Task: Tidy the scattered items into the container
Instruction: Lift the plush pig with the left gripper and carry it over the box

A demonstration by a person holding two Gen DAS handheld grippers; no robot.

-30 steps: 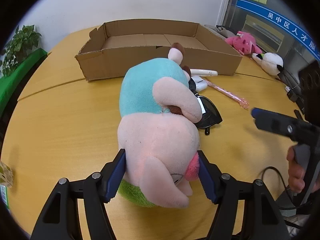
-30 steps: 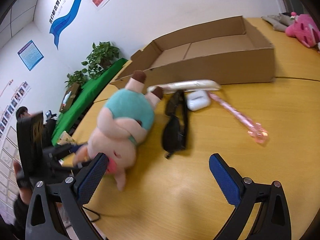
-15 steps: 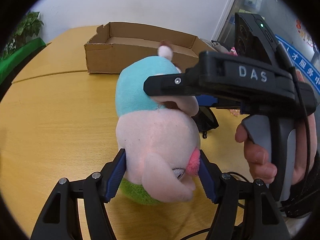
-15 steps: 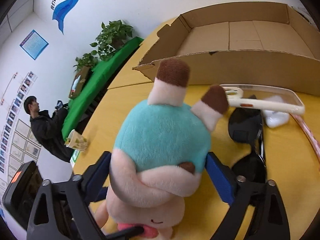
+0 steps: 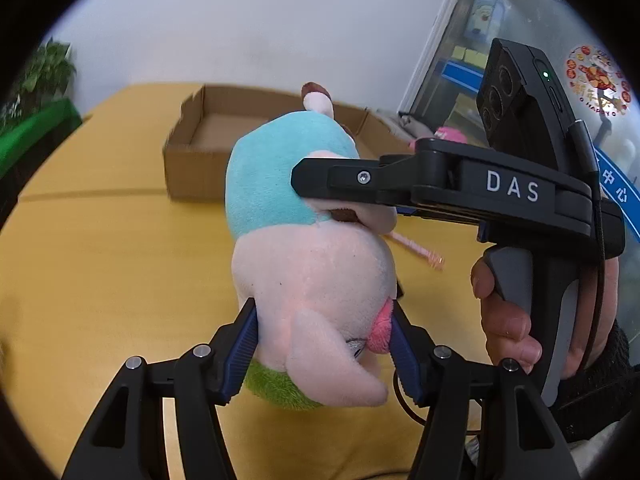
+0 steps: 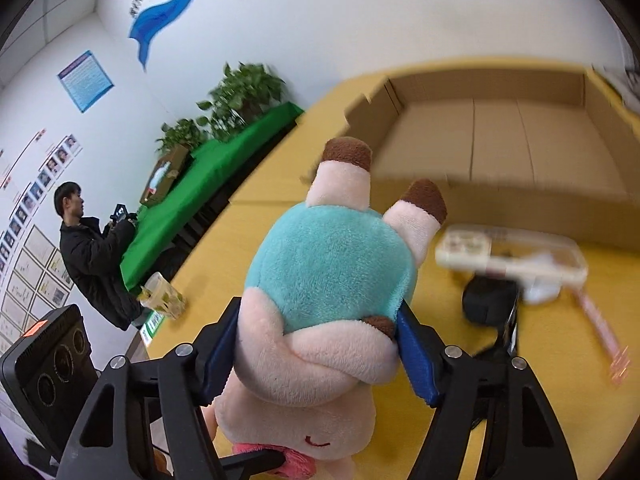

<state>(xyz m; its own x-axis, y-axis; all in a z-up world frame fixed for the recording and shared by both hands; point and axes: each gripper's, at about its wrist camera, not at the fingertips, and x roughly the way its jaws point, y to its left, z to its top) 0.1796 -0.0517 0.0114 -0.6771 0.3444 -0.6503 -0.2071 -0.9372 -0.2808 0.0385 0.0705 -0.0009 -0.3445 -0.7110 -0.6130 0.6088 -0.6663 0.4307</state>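
Two grippers are on the same plush pig (image 5: 304,248) here. The left gripper (image 5: 324,344) has its blue pads pressed into the pink head from both sides, and the right gripper (image 6: 318,350) is squeezed around the body where the teal shirt meets the folded arm. The toy looks lifted off the yellow table (image 5: 100,272), feet pointing away toward the cardboard box (image 6: 500,148), which sits farther back with nothing visible in it.

The left wrist view is the only one that shows the right tool from the side: black body with "DAS" on it and the person's hand (image 5: 516,320) wrapped round the handle. It also catches a pink toy (image 5: 448,134) far right behind the box.

The right wrist view shows what the pig hides from the other camera: black sunglasses (image 6: 494,312), a clear phone case (image 6: 516,256) and a small white case (image 6: 542,290) lying to the right just in front of the box. A pink stick (image 6: 600,328) shows in both. Off to the left there's a drink cup (image 6: 162,296) near the table edge and a guy in black (image 6: 92,252) by a green table.
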